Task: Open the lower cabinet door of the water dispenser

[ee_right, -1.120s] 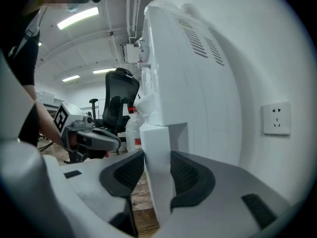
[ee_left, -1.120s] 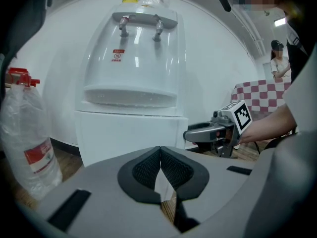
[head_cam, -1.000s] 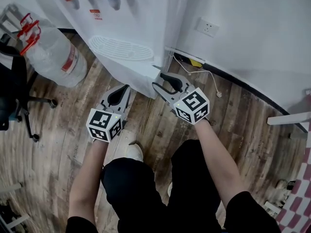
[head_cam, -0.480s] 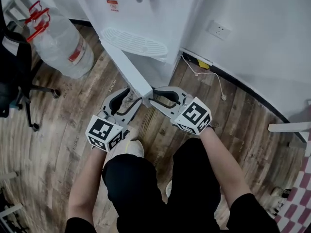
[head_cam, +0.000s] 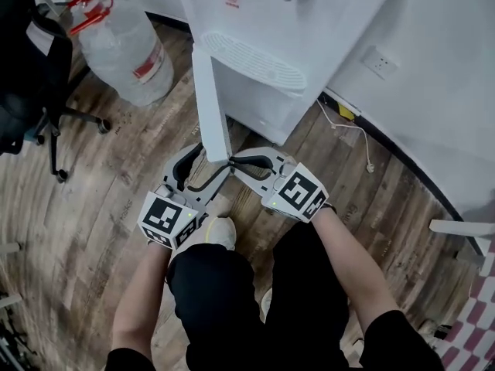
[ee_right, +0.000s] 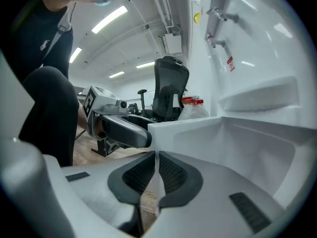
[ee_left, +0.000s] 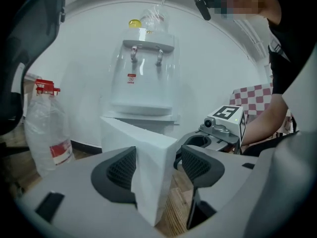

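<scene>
The white water dispenser (head_cam: 271,22) stands at the top of the head view. Its lower cabinet door (head_cam: 210,107) is swung out towards me and shows edge-on as a white slab. My left gripper (head_cam: 207,161) straddles the door's free edge (ee_left: 148,172); its jaws are opening and the right pad stands apart from the door. My right gripper (head_cam: 233,163) comes in from the right. Its jaws are closing and pinch the door's thin edge (ee_right: 157,182) between the pads (ee_right: 171,172). The cabinet's white inside (ee_right: 257,152) shows beyond.
A large water bottle (head_cam: 124,45) with a red handle lies on the wooden floor at the left, next to a black office chair (head_cam: 31,68). A wall socket (head_cam: 381,62) and a white cable (head_cam: 352,126) are to the dispenser's right. My shoe (head_cam: 216,234) is just below the grippers.
The cabinet door has swung out wider from the dispenser. My left jaws went from shut to wide around the door's edge. My right jaws went from wide to pinching that edge.
</scene>
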Available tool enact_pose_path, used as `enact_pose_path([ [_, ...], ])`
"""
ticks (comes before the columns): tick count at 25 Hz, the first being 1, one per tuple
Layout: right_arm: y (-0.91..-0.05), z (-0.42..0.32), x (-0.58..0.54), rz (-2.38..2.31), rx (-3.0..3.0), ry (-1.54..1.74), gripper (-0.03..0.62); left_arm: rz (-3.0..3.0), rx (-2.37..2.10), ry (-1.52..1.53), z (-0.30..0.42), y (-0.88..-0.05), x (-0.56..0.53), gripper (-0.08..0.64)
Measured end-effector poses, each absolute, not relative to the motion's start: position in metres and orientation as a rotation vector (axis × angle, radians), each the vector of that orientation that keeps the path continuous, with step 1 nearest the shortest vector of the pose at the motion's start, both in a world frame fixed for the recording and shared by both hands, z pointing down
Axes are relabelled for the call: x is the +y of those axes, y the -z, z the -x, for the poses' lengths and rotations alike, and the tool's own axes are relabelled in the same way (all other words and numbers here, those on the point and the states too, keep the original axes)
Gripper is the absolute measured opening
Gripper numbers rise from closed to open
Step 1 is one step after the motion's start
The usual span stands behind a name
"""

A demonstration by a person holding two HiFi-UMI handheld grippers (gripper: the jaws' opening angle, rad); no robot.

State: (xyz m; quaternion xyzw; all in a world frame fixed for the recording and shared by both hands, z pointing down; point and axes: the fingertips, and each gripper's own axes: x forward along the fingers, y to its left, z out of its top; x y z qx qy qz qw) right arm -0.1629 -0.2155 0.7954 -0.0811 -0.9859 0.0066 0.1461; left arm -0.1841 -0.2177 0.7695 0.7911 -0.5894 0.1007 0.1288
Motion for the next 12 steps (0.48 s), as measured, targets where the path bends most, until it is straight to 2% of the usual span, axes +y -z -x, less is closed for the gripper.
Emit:
enact_pose_path([
  [12, -0.8, 0.219, -0.182, 0.415, -2.854, -0.056, 0.034, -2.125, -1.976, -0.31, 0.253, -0.76, -0.191, 0.285],
])
